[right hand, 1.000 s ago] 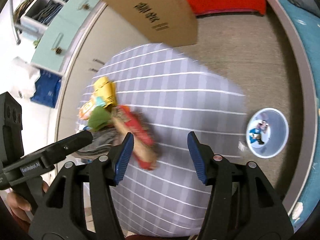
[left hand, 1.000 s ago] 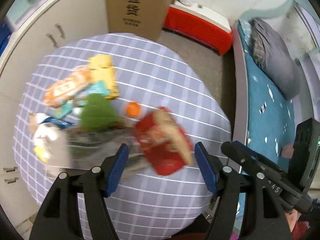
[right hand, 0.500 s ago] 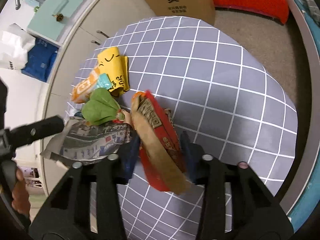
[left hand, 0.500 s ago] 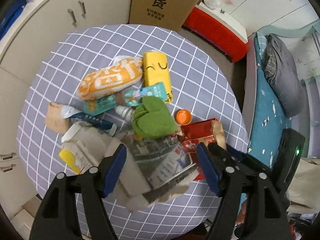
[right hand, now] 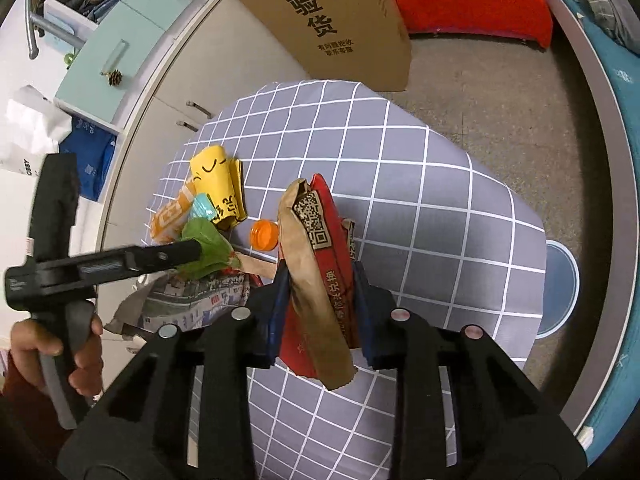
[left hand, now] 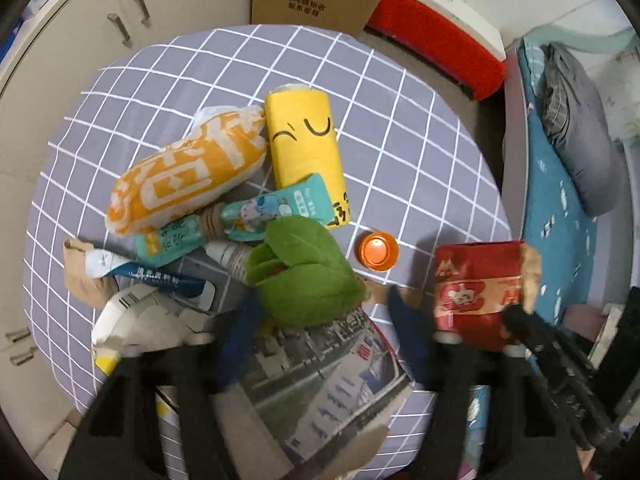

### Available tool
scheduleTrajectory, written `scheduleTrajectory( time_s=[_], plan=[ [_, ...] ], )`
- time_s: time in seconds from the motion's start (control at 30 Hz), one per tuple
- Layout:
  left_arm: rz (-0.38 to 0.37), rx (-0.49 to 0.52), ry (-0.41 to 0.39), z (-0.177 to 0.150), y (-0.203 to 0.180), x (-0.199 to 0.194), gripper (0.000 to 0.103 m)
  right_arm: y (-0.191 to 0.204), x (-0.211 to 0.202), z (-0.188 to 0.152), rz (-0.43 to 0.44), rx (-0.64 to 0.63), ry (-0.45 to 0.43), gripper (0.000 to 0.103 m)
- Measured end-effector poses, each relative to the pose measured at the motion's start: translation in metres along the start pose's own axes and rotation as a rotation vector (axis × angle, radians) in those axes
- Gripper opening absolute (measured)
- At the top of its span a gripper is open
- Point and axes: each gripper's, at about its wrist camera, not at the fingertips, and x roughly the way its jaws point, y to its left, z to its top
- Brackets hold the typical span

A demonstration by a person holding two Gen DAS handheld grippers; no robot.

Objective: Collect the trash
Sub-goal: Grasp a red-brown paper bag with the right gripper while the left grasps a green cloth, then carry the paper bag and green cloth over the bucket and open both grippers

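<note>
**Red packet gripped, newspaper between the other jaws**

The right gripper (right hand: pixel 320 304) has just been closing and now clamps a red snack packet (right hand: pixel 324 264) between its blue pads. The packet stands on edge at the centre of the right wrist view, its crumpled brown inner side bearing a QR code and its red face printed with pale characters. In the left wrist view the same packet sits at the right of the frame, above the checked tablecloth (left hand: pixel 400 120).

The left gripper (left hand: pixel 320 344) has also just been closing; its blurred blue fingers straddle a folded newspaper (left hand: pixel 320 384) printed with grey photographs, low in the frame. Whether the pads already press on the paper I cannot tell.

A green plush leaf-shaped thing (left hand: pixel 304 272) lies just above the newspaper, touching it. An orange bottle cap (left hand: pixel 378 251) sits apart between the green thing and the red packet. Higher up lie a yellow roll with a drawn face (left hand: pixel 304 152), an orange-and-white bag (left hand: pixel 188 172) and a teal pouch (left hand: pixel 256 212), all touching one another.
</note>
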Motion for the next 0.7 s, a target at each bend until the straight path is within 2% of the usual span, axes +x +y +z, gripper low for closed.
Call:
scheduleTrajectory(
  time_s=[0.13,0.17,0.3,0.43,0.57,0.7],
  plan=[
    [-0.005,-0.021,0.058,0.001,0.0,0.012,0.019,-0.001,-0.003,0.003,0.017,0.007,-0.004,0.03],
    [-0.012,-0.023,0.056,0.0,-0.001,0.012,0.005,-0.002,-0.005,0.004,0.024,0.011,-0.008,0.03],
    [-0.026,0.004,0.0,-0.009,-0.016,-0.004,0.004,-0.014,-0.016,0.004,0.048,0.025,-0.026,0.03],
    [-0.065,0.05,-0.078,-0.021,-0.048,-0.037,0.003,-0.026,-0.035,0.002,0.079,0.042,-0.051,0.03],
    [-0.081,0.129,-0.14,-0.034,-0.101,-0.064,0.003,-0.051,-0.062,-0.003,0.1,0.058,-0.082,0.03],
    [-0.108,0.204,-0.162,-0.04,-0.153,-0.074,0.003,-0.091,-0.092,-0.008,0.106,0.099,-0.109,0.03]
  ],
)
